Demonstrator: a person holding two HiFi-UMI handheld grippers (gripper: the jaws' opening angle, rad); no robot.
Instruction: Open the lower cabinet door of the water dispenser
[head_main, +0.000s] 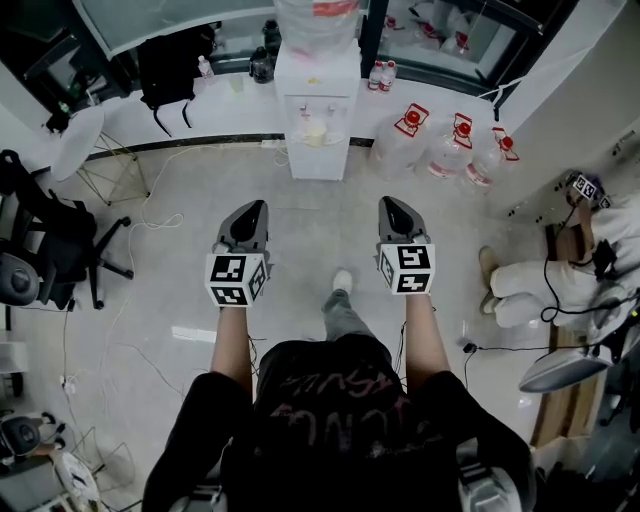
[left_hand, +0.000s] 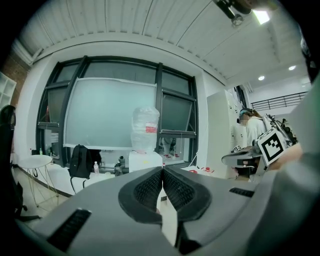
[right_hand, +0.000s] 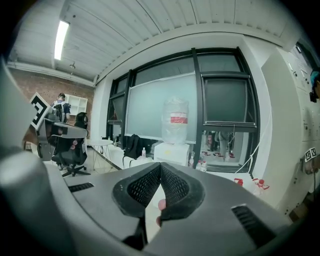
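Observation:
A white water dispenser (head_main: 318, 110) stands against the window wall, a clear bottle on top. Its lower cabinet door (head_main: 318, 160) is closed. The dispenser (left_hand: 145, 161) shows dead ahead in the left gripper view, and in the right gripper view the dispenser (right_hand: 172, 151) is also straight ahead, still some way off. My left gripper (head_main: 249, 216) and right gripper (head_main: 397, 214) are held side by side over the floor, pointing at it. Both are shut, tips touching, with nothing held.
Several large water jugs (head_main: 440, 145) stand on the floor right of the dispenser. A black backpack (head_main: 167, 68) and small bottles sit on the window ledge. A round white table (head_main: 77, 140) and office chair (head_main: 45, 245) are at left. A person (head_main: 545, 280) sits at right.

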